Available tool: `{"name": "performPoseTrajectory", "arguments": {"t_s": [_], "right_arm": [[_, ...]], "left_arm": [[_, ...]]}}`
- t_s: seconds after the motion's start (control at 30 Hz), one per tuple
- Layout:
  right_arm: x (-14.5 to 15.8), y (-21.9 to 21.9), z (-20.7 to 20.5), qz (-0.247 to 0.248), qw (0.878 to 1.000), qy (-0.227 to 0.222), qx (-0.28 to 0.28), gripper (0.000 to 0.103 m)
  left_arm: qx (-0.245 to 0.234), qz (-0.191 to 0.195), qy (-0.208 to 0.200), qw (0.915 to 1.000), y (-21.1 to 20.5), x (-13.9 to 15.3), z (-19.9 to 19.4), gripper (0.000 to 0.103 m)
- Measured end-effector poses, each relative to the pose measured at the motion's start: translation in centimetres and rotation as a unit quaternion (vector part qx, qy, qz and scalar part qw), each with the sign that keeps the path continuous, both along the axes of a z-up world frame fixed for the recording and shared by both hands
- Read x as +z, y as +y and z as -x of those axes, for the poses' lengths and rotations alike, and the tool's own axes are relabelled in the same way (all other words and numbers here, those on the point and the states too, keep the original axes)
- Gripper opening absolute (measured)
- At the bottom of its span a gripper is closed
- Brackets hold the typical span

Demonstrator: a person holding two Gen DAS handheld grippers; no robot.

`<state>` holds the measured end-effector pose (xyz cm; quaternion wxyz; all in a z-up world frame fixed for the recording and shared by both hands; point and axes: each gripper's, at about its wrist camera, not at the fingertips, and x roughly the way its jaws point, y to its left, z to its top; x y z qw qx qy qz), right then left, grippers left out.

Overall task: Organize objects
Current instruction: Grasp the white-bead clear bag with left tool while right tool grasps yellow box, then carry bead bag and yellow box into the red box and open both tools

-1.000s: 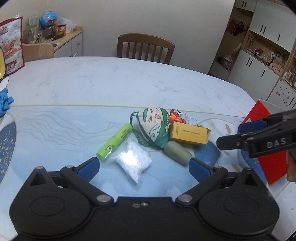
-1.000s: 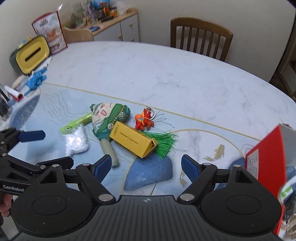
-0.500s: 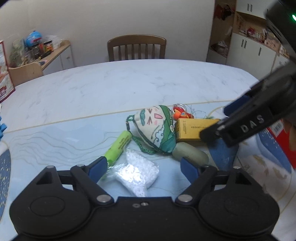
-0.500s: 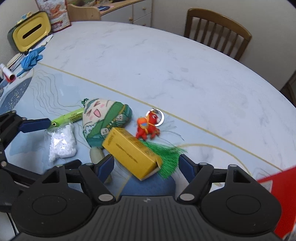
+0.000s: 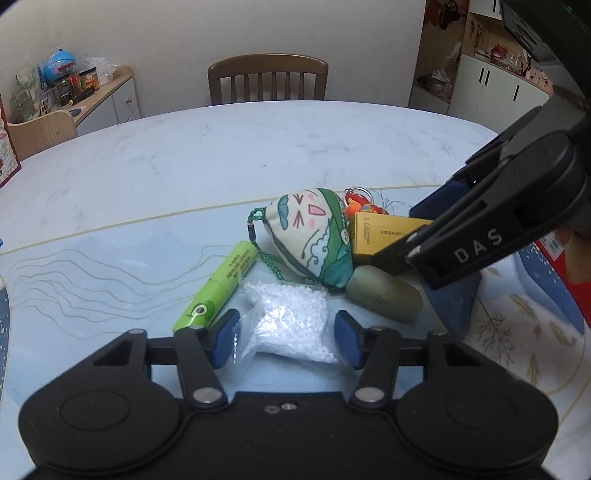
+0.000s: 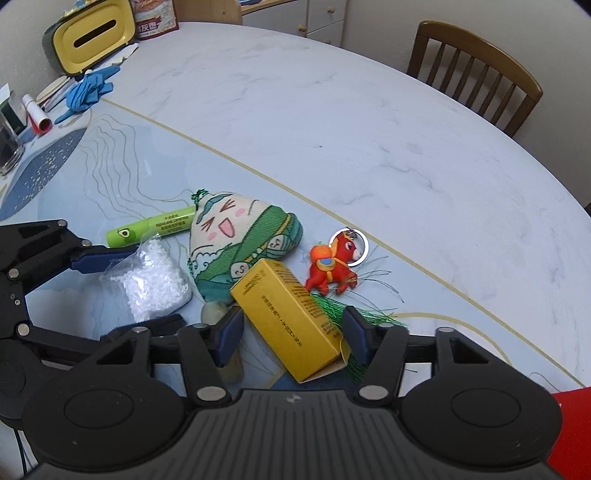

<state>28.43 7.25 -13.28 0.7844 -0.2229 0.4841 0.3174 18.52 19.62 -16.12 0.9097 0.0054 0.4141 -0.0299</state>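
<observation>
We take the zongzi-shaped plush pouch (image 6: 236, 251) as our landmark, lying in the middle of the cluster on the marble-patterned table (image 6: 332, 122). Our left gripper (image 5: 286, 338) has its blue pads spread on either side of the clear bag of white beads (image 5: 291, 317), which lies just in front of the pouch; we cannot tell whether the pads touch the plastic. Beside the bag and left of the pouch in the left wrist view lies the green lip-balm tube (image 5: 218, 286), its far end close to the pouch's green cord. Our right gripper (image 6: 293, 338) is likewise spread, its fingers straddling the near end of the yellow carton (image 6: 291, 319), which leans against the pouch's lower edge; contact between pads and carton is not clear. An olive-green oblong object (image 5: 384, 297) sits just below the pouch, partly under the carton. To the pouch's right in the right wrist view stands the red horse keychain (image 6: 334, 266), with a green tassel (image 6: 354, 314) spreading beneath the carton. Well away from the pouch, at the table's far left edge, we see a yellow tissue box (image 6: 90, 35) and a blue glove (image 6: 88, 92).
</observation>
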Motion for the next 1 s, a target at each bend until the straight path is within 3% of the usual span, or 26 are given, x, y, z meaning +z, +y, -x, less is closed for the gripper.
{"name": "performPoseTrajectory", "arguments": {"t_s": [0.3,0.53,1.0], "right_arm": [[0.8,-0.3,0.9,0.002,1.0,-0.019,-0.008,0.031],[2.8,-2.2,2.0,-0.037,0.998,-0.01,-0.05,0.029],[8.4,-8.1,6.9,-0.128,0.985,0.001,-0.118,0.029]], "left_arm": [[-0.003,-0.002,0.001,1.0,-0.2,0.3,0.3,0.039],[0.0,0.012,0.005,0.9999,-0.4,1.3,1.0,0.036],[-0.008,0.064,-0.005,0.9979,-2.2,6.4,3.2,0.036]]}}
